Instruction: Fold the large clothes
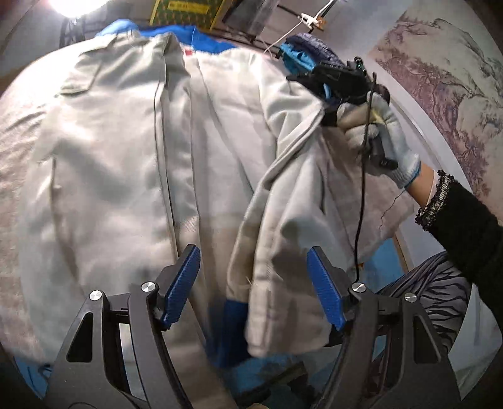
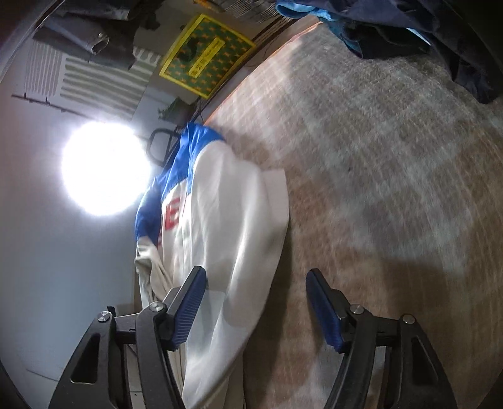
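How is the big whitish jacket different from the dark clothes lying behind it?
The whitish jacket is pale grey-white with blue trim at the collar, while the dark clothes are navy with a light blue lining showing. The jacket is spread out wide over the beige cover, with one sleeve folded in; the dark clothes sit bunched in a heap. The jacket fills the near part of the surface; the heap lies at its far edge. Both rest on that cover.

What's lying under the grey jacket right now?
The grey jacket lies on a beige patterned cover. Blue fabric shows at its collar and hem edges. Whatever else sits beneath the jacket's middle is covered.
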The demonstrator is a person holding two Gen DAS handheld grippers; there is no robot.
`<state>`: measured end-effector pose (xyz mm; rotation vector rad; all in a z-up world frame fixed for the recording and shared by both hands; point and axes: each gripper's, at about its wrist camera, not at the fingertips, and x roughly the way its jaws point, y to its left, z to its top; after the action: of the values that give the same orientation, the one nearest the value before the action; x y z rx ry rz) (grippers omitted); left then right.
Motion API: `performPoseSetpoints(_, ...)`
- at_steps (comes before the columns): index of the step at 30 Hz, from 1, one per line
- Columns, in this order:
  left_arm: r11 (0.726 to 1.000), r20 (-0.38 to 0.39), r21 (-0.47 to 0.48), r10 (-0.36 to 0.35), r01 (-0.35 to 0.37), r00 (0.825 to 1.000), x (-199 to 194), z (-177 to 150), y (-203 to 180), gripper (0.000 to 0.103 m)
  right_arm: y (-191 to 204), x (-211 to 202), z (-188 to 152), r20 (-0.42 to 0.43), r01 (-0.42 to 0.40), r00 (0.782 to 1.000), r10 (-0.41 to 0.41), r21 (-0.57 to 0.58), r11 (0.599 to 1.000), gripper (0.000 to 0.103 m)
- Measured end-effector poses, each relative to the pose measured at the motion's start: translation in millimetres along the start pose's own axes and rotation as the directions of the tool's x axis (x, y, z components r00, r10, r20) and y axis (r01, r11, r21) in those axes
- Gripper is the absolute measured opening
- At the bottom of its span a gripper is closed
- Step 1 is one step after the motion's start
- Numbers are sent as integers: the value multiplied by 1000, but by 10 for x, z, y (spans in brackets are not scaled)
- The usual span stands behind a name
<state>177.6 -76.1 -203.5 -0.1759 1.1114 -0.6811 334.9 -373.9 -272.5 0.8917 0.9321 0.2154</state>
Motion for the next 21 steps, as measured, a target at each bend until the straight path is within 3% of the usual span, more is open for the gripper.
performPoseSetpoints(2,999,-13,-25,-33,33,999,35,-24,49,72,3,48,73,11,-12,1000,12,1,1000,66)
performPoseSetpoints(5,999,-27,-5,-53,52,998,73,-15,4,67,38,113,160,3,-32,999,32,-12,999,48)
performPoseSetpoints(7,997,-57,11,-76,77,995,137,-30,-47,38,91,138,194,-8,-45,999,45,-23,999,34)
performPoseSetpoints(8,997,-70,24,-72,74,995,163,-50,-81,30,121,123,197,-8,-43,999,42,-34,999,30)
performPoseSetpoints(10,997,-77,39,-68,71,995,170,-97,-134,13,205,123,214,0,-15,1000,15,-60,998,12)
performPoseSetpoints(12,995,-58,13,-102,103,993,130,-143,-159,10,313,84,221,22,15,1000,-13,-88,996,4)
performPoseSetpoints(16,981,-10,-75,-179,177,984,36,-217,-197,8,599,-32,215,69,94,994,-84,-161,982,1)
performPoseSetpoints(21,961,39,-142,-234,237,972,-75,-378,-221,8,1302,-101,112,138,240,969,-202,-361,901,1)
